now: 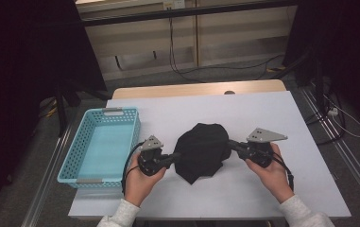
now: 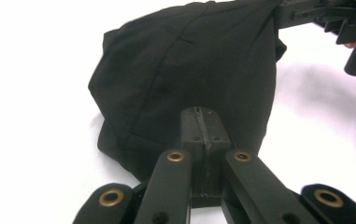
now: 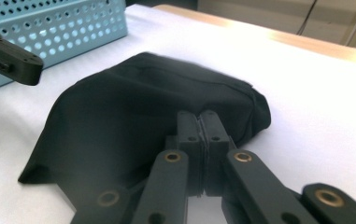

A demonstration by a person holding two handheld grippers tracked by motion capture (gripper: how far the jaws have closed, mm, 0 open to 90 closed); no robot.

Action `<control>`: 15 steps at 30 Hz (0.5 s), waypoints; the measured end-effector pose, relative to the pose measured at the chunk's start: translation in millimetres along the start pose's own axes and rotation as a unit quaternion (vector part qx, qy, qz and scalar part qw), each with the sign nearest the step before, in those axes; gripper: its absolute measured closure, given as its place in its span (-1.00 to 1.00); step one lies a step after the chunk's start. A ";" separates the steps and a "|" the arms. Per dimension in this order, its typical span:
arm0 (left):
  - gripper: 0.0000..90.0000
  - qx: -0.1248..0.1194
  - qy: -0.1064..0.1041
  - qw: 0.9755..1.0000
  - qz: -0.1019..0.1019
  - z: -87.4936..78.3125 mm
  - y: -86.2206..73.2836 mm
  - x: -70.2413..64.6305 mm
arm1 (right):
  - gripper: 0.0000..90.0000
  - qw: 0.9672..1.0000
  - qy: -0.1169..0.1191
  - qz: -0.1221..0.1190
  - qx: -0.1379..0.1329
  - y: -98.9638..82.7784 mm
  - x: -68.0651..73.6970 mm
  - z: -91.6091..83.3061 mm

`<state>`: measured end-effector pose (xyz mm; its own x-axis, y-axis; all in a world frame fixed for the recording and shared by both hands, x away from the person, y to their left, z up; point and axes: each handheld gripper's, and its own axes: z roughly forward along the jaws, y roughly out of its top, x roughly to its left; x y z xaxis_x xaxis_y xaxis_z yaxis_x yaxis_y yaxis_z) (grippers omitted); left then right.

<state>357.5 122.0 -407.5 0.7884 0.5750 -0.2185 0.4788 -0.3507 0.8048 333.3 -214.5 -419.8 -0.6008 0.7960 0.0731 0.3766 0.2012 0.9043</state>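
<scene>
Black cloth [image 1: 202,151] lying bunched near the middle of the white bench [image 1: 262,109], between two hand-held grippers. The left hand-held gripper [image 1: 174,157] meets the cloth's left edge; in the left gripper view its jaws are pressed together on a fold of the fabric [image 2: 185,79], pinching it. The right hand-held gripper [image 1: 231,144] meets the cloth's right edge; in the right gripper view its jaws likewise stand closed against each other with the cloth's [image 3: 138,102] hem caught between them. Each gripper is carried by one of the person's hands, which enter from the near edge of the bench. A light blue perforated basket [image 1: 121,113] stands on the bench to the left of the cloth, well apart from it.
</scene>
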 end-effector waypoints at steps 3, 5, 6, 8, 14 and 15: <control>1.00 0.002 -0.016 1.000 0.005 7.6 -0.3 -3.8 | 0.99 1.000 -0.010 0.003 -0.005 0.2 -5.2 -5.6; 0.75 0.004 -0.027 1.000 0.007 16.9 -3.0 -7.0 | 0.99 1.000 -0.014 0.007 -0.003 -1.7 -9.1 -6.5; 0.54 0.003 -0.031 0.999 0.009 20.3 -4.3 -8.3 | 0.99 1.000 -0.013 0.011 0.000 -3.9 -10.8 -6.2; 0.26 0.007 -0.040 0.999 0.019 28.0 -7.5 -13.2 | 0.99 1.000 -0.011 0.012 0.006 -7.5 -12.0 -5.3; -0.15 0.033 -0.040 0.997 0.053 45.9 -14.8 -24.1 | 0.99 1.000 -0.010 0.004 0.017 -11.1 -7.4 -3.4; -0.17 0.040 -0.041 0.997 0.056 49.8 -17.1 -24.0 | 0.99 1.000 -0.011 0.003 0.019 -11.5 -6.6 -3.0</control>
<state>349.6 77.3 -443.5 0.8663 0.4672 -0.1766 0.4120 -0.4688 0.7813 330.8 -223.7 -429.4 -0.5834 0.8092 0.0696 0.4075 0.2176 0.8869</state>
